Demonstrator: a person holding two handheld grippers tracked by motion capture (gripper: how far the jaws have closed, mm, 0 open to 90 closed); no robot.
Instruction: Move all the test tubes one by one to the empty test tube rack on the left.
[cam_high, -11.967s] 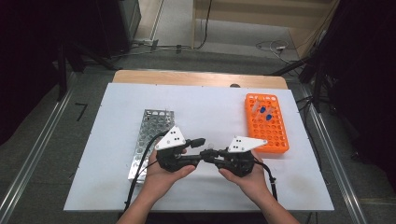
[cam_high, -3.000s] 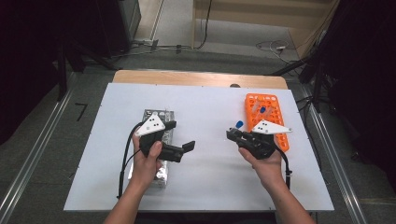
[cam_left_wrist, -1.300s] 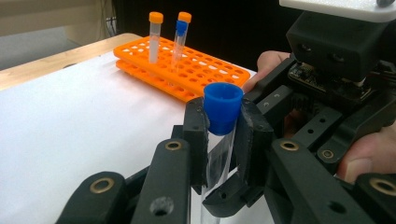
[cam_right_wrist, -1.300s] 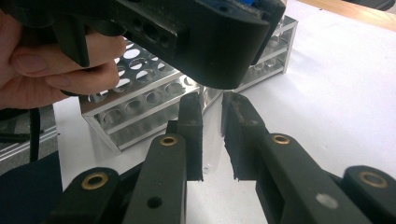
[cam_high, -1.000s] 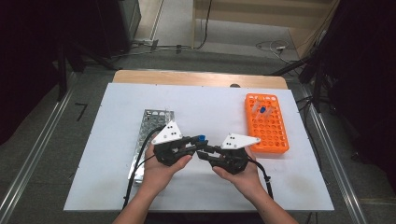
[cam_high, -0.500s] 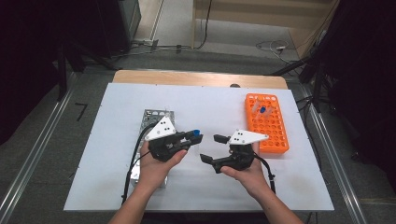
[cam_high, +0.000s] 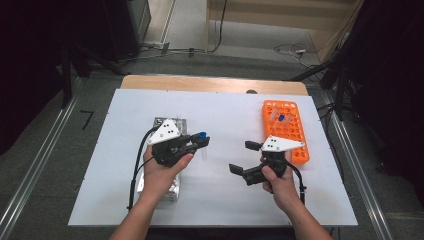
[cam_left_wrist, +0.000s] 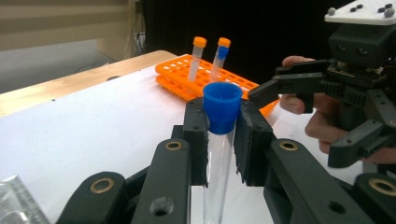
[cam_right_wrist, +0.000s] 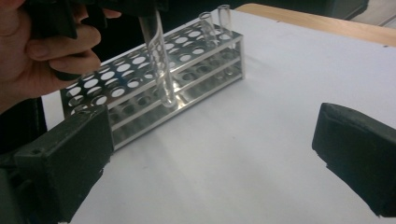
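Left hand-held gripper (cam_high: 200, 142) clamped on a clear tube (cam_left_wrist: 218, 163) just under its blue cap (cam_left_wrist: 222, 106), both pads pressed against the cap's sides. Tube held upright in the left gripper view, body hanging down between the jaws. Seen from above, held over the white counter (cam_high: 220, 115), just right of the metal rack (cam_high: 172, 182), blue cap (cam_high: 201, 135) at the jaw tips and tube body (cam_high: 204, 154) pointing down toward the sheet. In the right gripper view, tube's rounded lower end (cam_right_wrist: 166, 95) hanging in front of the metal rack (cam_right_wrist: 140, 84); touching the rack or the counter cannot be told. Two more clear tubes (cam_right_wrist: 215, 21) standing uncapped at the rack's far end.

Right hand-held gripper (cam_high: 245, 157) wide open, nothing between its jaws, pads well apart in its own view with bare counter (cam_right_wrist: 261, 140) between them. Held above the counter, near the orange rack (cam_high: 285, 130) and apart from the left one, jaws pointing toward the left. Also visible in the left gripper view (cam_left_wrist: 299, 93), jaws spread, facing the capped tube.

Orange rack at the right side of the counter, carrying two capped tubes at its far end: one with an orange cap (cam_left_wrist: 199, 42), one with orange over blue (cam_left_wrist: 223, 45). Left hand (cam_high: 160, 172) partly over the metal rack from above.
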